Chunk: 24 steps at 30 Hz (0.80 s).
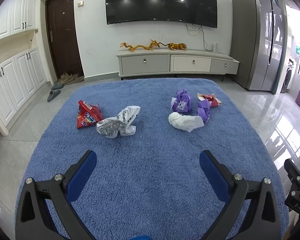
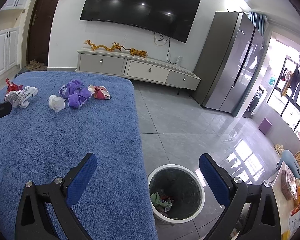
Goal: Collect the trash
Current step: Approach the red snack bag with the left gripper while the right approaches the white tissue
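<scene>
Blue fuzzy cloth (image 1: 150, 160) strewn with wrappers (image 1: 118, 123), bin (image 2: 176, 192) on tiled floor, both jaws spread empty

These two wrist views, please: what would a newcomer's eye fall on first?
Probably the crumpled wrappers on the blue fuzzy cover: a red packet and white bag on its left, purple wrappers and a white wad on its right. Next, the white bin on the floor beside it, below the open right gripper.
</scene>
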Available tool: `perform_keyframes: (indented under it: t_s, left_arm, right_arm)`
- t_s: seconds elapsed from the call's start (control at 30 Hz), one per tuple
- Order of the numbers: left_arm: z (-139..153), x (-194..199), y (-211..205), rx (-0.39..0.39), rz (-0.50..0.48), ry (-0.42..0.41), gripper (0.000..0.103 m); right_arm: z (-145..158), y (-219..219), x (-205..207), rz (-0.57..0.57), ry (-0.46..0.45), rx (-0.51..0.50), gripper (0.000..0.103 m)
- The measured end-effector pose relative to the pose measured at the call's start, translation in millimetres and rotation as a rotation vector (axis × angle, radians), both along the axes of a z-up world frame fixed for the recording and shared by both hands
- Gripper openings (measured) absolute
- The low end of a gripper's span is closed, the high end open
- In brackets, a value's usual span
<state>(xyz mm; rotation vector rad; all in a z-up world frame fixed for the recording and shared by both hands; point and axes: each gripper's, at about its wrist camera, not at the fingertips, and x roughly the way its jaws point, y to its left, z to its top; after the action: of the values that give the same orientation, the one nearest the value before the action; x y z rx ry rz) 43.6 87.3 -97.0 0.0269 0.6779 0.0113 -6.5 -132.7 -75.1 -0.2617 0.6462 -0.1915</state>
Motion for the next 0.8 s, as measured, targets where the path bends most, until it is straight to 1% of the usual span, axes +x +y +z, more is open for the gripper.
perform_keyframes:
  t_s: [0.27, 0.47, 0.63, 0.8]
  left_arm:
    - [-7.4, 9.5, 7.4, -0.043, -0.002, 0.035, 0.103]
    - [-12.9, 13.8, 9.2, -0.055, -0.002, 0.055, 0.103]
    - [-14.8, 15.1, 11.3, -0.063, 0.0, 0.065, 0.103]
    - [-15.0, 14.6, 11.9, -0.064, 0.002, 0.066, 0.103]
  right_arm:
    - [-6.0, 8.6, 12.2, 0.026, 0.003, 0.006, 0.103]
    - [-7.8, 16.0, 14.7, 0.066, -0.013, 0.031, 0.103]
    - [-9.7, 23.6, 17.5, 0.095, -0.009, 0.031, 0.103]
    - [-11.5, 24.4, 17.1, 0.1, -0.003, 0.033, 0.103]
